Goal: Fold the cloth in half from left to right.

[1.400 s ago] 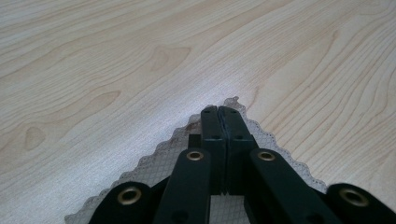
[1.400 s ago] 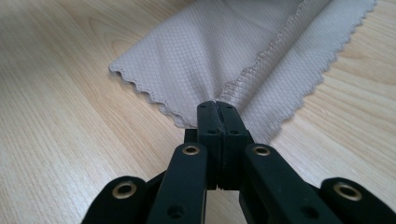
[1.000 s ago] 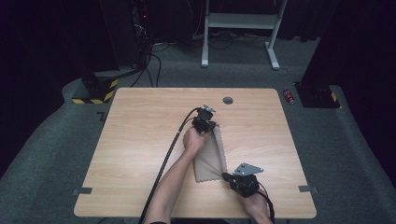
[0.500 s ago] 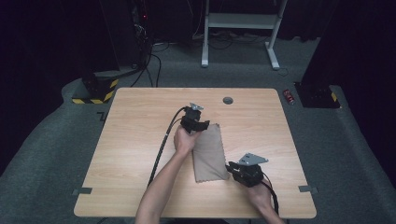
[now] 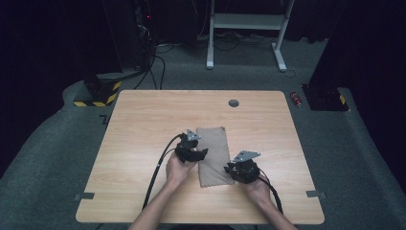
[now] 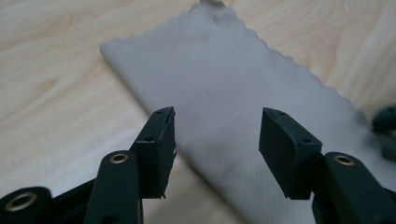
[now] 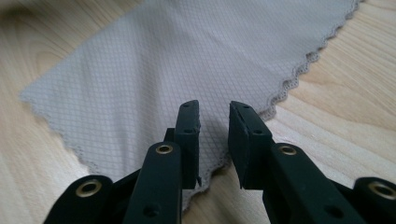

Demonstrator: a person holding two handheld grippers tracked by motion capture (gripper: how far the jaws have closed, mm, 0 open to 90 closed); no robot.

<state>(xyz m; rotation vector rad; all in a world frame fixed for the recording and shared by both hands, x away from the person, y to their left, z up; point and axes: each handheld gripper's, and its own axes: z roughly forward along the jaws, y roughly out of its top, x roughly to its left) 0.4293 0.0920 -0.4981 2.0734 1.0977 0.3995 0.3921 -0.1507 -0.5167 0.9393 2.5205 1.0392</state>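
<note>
Jaws of left gripper (image 6: pixel 215 149) standing wide, just been opening, nothing pinched; grey cloth (image 6: pixel 233 93) spread flat beyond and beneath the gap, pads clear of it. Seen from above, left gripper (image 5: pixel 192 152) poised at cloth's left long edge, cable trailing back along forearm toward table's near edge.

Cloth (image 5: pixel 213 155) lying mid-table, slightly nearer the person, long axis running away from the near edge, flat on pale wooden table (image 5: pixel 143 124). Looks folded to a narrow rectangle. Small dark round grommet (image 5: pixel 233 102) well apart, toward far edge.

Right gripper (image 5: pixel 242 170) at cloth's near right corner. Jaws of right gripper (image 7: pixel 214 140) parted only narrowly, also just been opening, empty; scalloped hem of cloth (image 7: pixel 140 93) passing just beneath the tips, not gripped.

Handling, judged: light, limp, thin; likely to drape and fold under own weight, slide easily over smooth wood. Not fragile. Flat lie leaves little to bite, so best taken at a corner or hem, one pad slipped under the edge, or pinched from above to raise a ridge.

Appearance: dull grey-beige, fine diamond weave, wavy pinked border on the short ends, straight along the fold, no marked creases or stains visible.
</note>
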